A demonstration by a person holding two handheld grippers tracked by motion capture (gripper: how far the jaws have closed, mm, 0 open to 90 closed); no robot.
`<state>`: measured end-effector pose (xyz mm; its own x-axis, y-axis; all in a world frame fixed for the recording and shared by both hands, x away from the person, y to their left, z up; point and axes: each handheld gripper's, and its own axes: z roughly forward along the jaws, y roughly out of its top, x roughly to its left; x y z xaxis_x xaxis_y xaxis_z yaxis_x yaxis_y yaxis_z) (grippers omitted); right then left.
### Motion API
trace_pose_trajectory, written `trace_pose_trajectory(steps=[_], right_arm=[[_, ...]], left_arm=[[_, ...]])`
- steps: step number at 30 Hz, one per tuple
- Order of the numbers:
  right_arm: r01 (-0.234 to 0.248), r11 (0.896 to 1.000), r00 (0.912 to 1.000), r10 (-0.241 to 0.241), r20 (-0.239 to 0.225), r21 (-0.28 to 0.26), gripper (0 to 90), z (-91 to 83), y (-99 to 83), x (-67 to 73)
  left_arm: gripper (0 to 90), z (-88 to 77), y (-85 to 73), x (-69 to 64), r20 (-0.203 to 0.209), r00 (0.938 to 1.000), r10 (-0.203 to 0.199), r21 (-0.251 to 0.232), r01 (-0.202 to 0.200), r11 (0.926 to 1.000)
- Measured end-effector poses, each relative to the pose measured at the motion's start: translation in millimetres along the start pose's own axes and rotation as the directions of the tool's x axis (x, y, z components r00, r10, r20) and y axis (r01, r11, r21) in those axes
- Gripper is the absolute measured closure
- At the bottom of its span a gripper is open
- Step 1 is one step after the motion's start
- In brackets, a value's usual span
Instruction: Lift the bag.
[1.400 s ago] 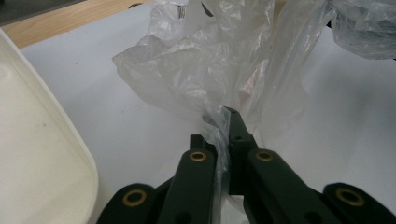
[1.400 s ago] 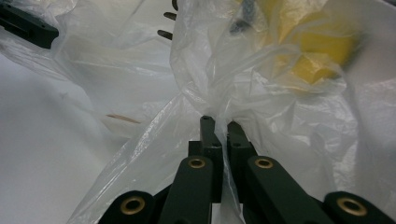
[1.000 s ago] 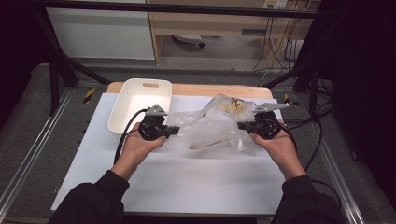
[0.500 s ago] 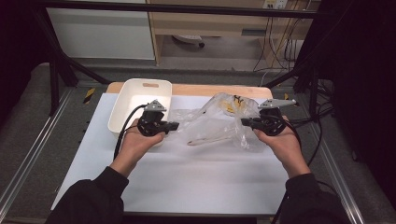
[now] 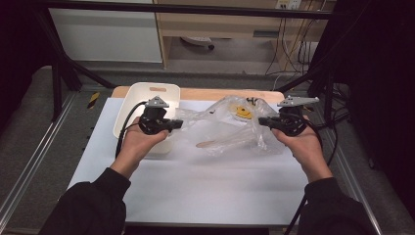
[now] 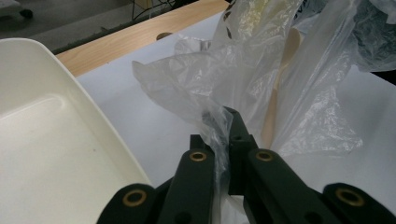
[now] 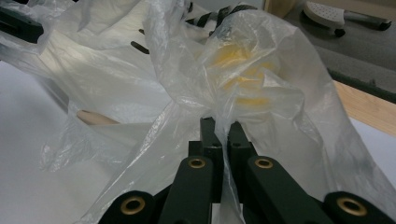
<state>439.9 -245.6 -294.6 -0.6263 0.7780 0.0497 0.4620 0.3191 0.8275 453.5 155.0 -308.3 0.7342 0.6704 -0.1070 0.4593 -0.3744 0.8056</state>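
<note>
A clear plastic bag [image 5: 225, 129] hangs stretched between my two grippers above the white table mat [image 5: 205, 181]. My left gripper [image 5: 180, 123] is shut on the bag's left edge; film is pinched between its jaws [image 6: 219, 135]. On the other side, my right gripper [image 5: 260, 121] is shut on the bag's right edge [image 7: 219, 123]. Inside the bag lie a pale wooden spoon [image 5: 211, 144], seen through the film [image 6: 278, 93], and something yellow [image 5: 242, 112], which bulges just above the right jaws [image 7: 243, 70].
A white rectangular tray [image 5: 128, 115] stands at the back left, under and beside my left hand; its inside [image 6: 42, 135] holds nothing. A wooden board edge [image 5: 210, 93] runs along the back. Black frame rails and cables flank the table.
Both hands have risen a little and drawn apart, lifting the bag and pulling it wider. Both grips stay shut on the film.
</note>
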Motion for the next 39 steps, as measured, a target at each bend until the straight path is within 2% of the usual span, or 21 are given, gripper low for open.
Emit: trace_pose_trajectory(steps=[12, 17, 23, 30, 39], right_arm=[[-0.025, 0.999, 0.9992, 0.026, 0.031, -0.027, 90.0, -17.5, 9.4, -14.6], [-0.03, 0.999, 0.9986, 0.031, 0.044, -0.034, 90.0, -23.5, 12.5, -20.0], [-0.038, 0.999, 0.9973, 0.04, 0.062, -0.031, 90.0, -28.6, 18.0, -25.9], [-0.038, 0.999, 0.9961, 0.04, 0.079, -0.024, 90.0, -30.5, 28.5, -31.3], [-0.045, 0.999, 0.9944, 0.046, 0.095, -0.012, 90.0, -24.7, 45.7, -38.6]], left_arm=[[90.0, -11.3, 8.6, 19.7, -0.044, 0.9986, -0.029, 0.001, 0.029, 0.9996], [90.0, -13.6, 10.7, 25.6, -0.05, 0.9979, -0.04, 0.007, 0.041, 0.9991], [90.0, -19.1, 17.3, 31.8, -0.058, 0.9965, -0.061, -0.007, 0.06, 0.9982], [90.0, -25.8, 30.3, 32.0, -0.059, 0.9961, -0.066, -0.023, 0.064, 0.9977], [90.0, -29.6, 46.8, 29.4, -0.047, 0.9962, -0.074, -0.04, 0.072, 0.9966]])
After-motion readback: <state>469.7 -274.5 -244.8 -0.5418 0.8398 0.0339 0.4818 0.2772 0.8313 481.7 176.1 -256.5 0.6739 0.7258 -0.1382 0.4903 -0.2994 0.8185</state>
